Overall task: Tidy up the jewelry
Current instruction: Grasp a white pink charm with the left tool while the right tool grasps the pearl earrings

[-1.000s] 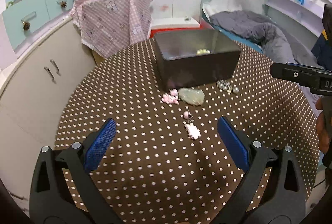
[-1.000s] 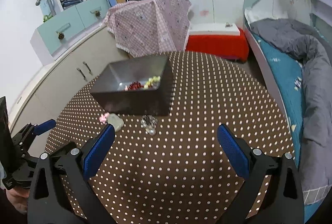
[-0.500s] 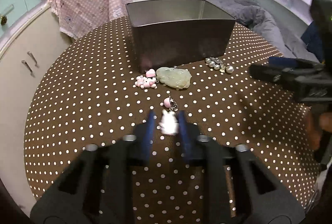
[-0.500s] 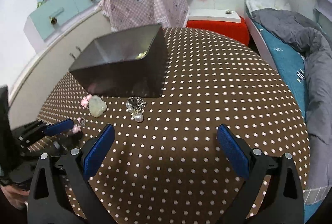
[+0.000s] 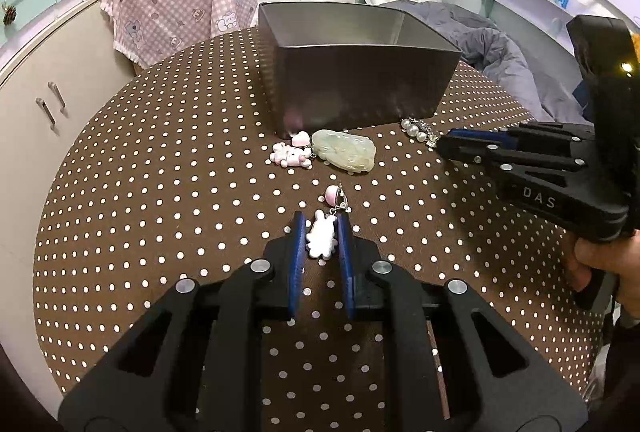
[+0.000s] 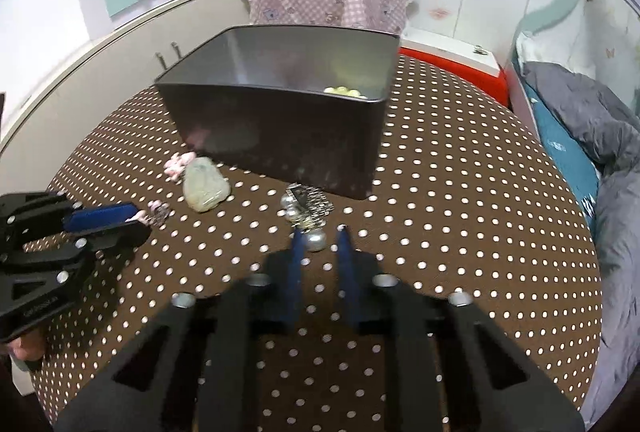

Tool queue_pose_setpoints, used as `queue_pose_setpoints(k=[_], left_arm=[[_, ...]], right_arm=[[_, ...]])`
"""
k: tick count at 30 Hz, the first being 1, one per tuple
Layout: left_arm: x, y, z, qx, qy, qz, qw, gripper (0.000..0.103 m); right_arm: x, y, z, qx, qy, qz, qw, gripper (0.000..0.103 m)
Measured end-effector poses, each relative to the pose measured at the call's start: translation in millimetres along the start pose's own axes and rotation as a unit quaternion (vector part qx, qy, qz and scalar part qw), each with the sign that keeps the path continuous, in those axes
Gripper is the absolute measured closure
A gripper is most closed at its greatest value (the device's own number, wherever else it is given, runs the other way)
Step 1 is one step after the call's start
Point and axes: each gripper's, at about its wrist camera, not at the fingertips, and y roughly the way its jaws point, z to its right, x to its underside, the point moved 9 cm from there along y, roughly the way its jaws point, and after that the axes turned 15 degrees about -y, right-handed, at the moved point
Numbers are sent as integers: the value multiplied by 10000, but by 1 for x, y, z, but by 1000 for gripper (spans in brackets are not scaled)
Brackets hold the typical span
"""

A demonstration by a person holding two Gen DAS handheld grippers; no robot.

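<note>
On the brown polka-dot table (image 5: 160, 191) my left gripper (image 5: 321, 228) is shut on a white bunny charm (image 5: 320, 238) with a pink bead on its chain. My right gripper (image 6: 319, 234) has its blue pads close on either side of a pearl (image 6: 315, 240) at the end of a pearl and silver piece (image 6: 306, 205). A pale green jade pendant (image 5: 345, 150) and a pink cat charm (image 5: 290, 153) lie in front of the dark metal box (image 5: 360, 87). Yellow-green beads (image 6: 344, 91) lie inside the box.
A pink checked cloth (image 5: 180, 3) drapes over something behind the table. White cabinets (image 5: 48, 103) stand to the left. A bed with a grey blanket (image 6: 592, 111) is at the right, and a red box (image 6: 452, 61) sits behind the table.
Both grippers have come down to the table and narrowed. The left closed on the bunny charm. The right went from wide open to nearly closed around the pearl.
</note>
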Motion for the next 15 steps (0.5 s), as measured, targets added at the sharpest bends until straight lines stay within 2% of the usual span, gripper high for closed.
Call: queue_pose_setpoints(k=[9, 15], left_arm=[[-1, -8, -7, 32, -55, 54, 10000, 87], [-10, -33, -5, 184, -83, 215, 9996, 87]], right_arm=[[4, -34, -7, -277, 171, 337, 9989, 94], [-10, -71, 2, -341, 260, 683, 9967, 94]])
